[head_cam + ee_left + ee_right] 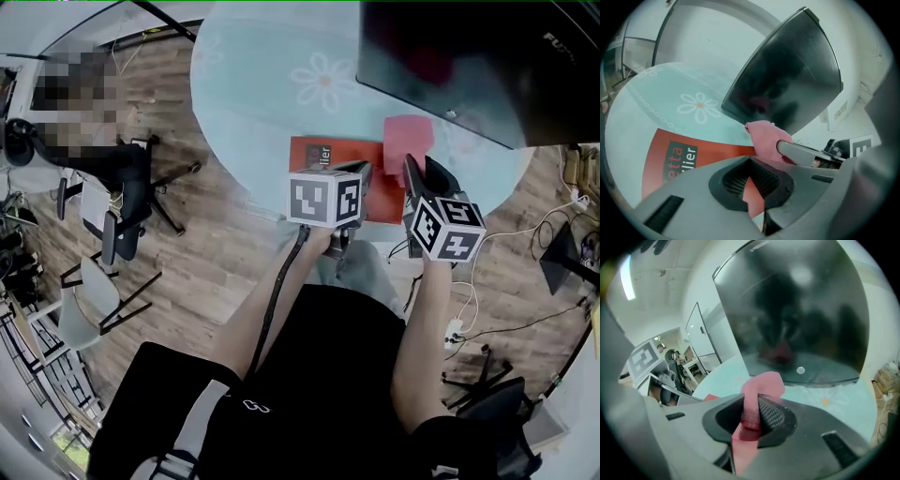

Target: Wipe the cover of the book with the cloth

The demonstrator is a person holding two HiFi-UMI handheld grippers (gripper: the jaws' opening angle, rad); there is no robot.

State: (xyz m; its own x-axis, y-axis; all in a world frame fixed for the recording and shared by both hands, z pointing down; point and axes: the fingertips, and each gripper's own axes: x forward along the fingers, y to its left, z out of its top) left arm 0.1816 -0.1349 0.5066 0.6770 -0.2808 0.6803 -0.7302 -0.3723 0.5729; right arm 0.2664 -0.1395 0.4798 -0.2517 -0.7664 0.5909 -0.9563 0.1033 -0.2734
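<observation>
A red book (328, 157) lies flat near the front edge of the round teal table (262, 75). My left gripper (360, 176) is at the book's near right part. In the left gripper view its jaws (752, 187) are closed, with a sliver of the red book (661, 159) between them. My right gripper (412, 171) sits just to the right, shut on a pink cloth (405, 136). The cloth (764, 383) sticks up from between the pads and hangs over the book's right end (764, 138).
A large dark tilted panel (459, 66) stands at the table's back right, just behind the cloth. Office chairs (122, 206) stand on the wooden floor at the left. Cables (487, 272) and a chair base lie on the floor at the right.
</observation>
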